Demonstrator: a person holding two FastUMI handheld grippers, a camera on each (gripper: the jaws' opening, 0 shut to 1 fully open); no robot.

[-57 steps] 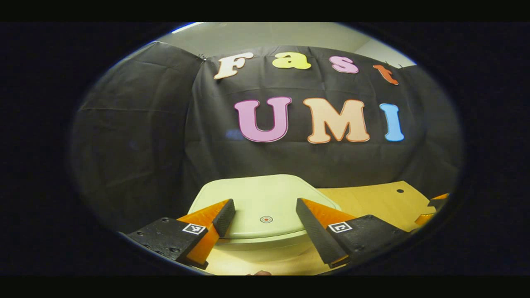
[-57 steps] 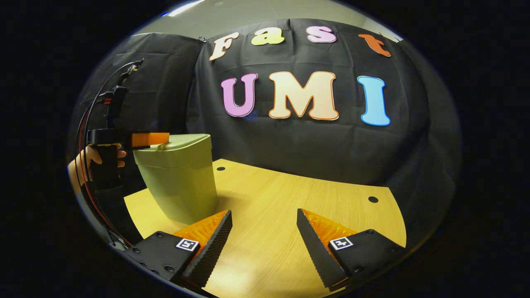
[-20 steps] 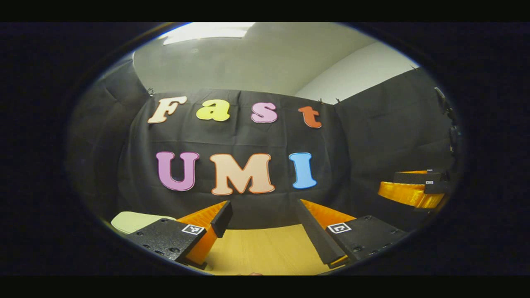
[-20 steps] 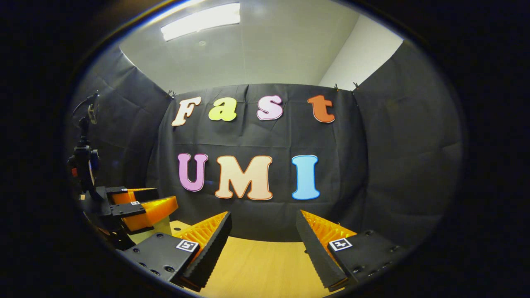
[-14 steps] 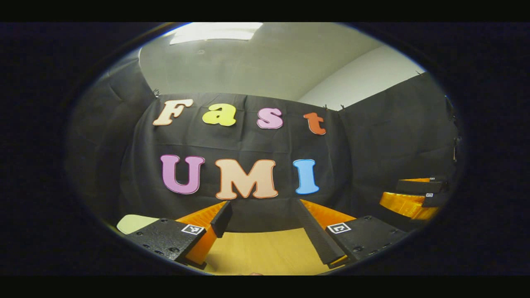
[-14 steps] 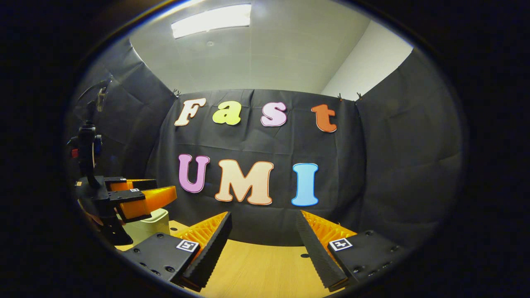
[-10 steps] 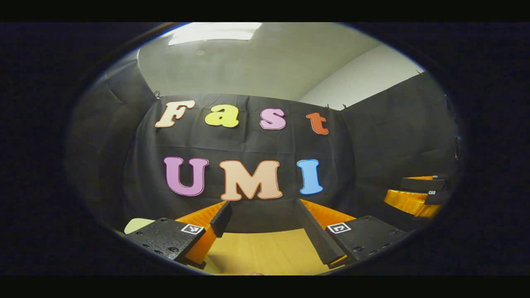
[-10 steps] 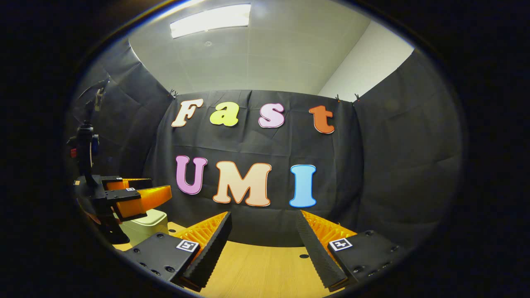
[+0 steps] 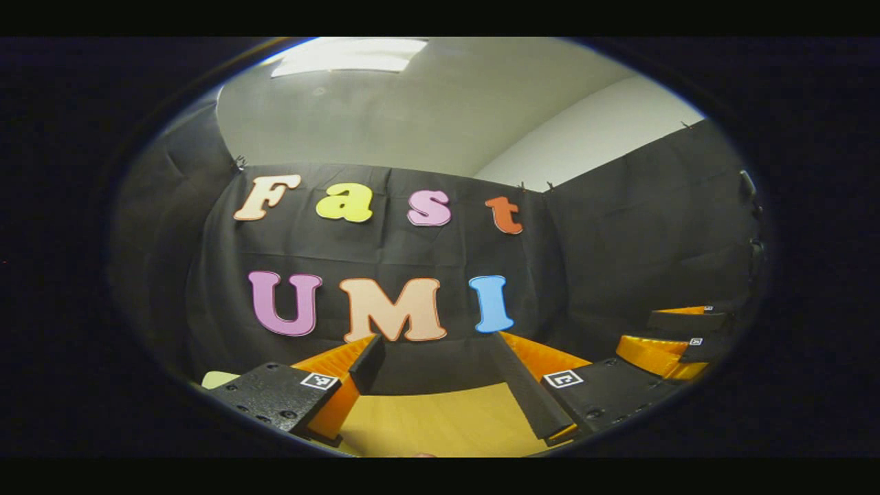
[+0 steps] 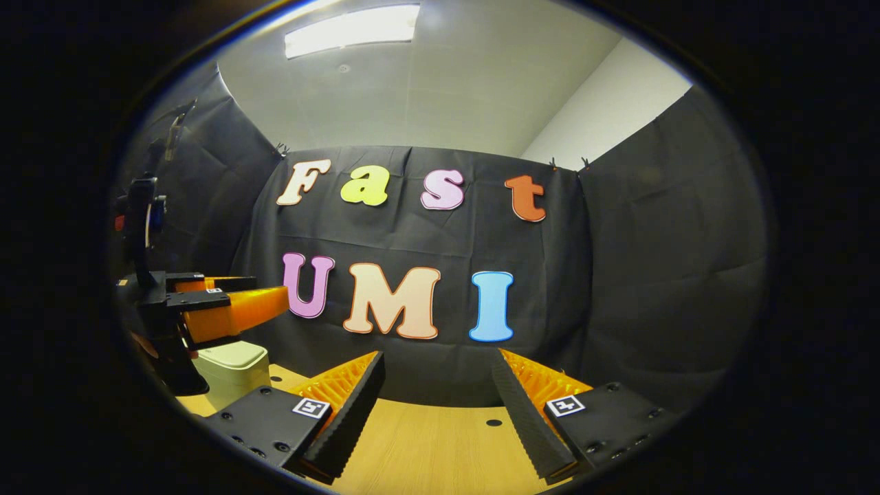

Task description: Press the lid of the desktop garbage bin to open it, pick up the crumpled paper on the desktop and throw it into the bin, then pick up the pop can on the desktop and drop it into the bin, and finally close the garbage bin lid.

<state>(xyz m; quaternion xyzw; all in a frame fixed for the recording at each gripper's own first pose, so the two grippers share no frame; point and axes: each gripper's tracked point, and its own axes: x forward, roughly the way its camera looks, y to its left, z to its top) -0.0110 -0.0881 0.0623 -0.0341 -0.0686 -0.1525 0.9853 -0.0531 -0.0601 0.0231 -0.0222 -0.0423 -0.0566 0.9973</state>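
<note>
The pale green bin [image 10: 230, 375] stands on the wooden table [image 10: 426, 447] at the left of the right gripper view, its lid lying flat on top. My left gripper [image 10: 271, 290] hovers just above and in front of it, held level. In the left gripper view that gripper [image 9: 436, 354] is open and holds nothing, and a sliver of the bin lid [image 9: 218, 378] shows at the lower left. My right gripper [image 10: 436, 364] is open and holds nothing, raised over the table. It also appears at the right of the left gripper view as the right gripper [image 9: 634, 331].
Both views look at the black cloth wall [image 10: 440, 234] and the ceiling with a strip light [image 10: 350, 31]. The table has a small round hole [image 10: 493, 422] near its far edge.
Since 2.9 s ago the left gripper has come off the bin lid, lifted and swung right. Both grippers have tilted up toward the wall. Both stay open.
</note>
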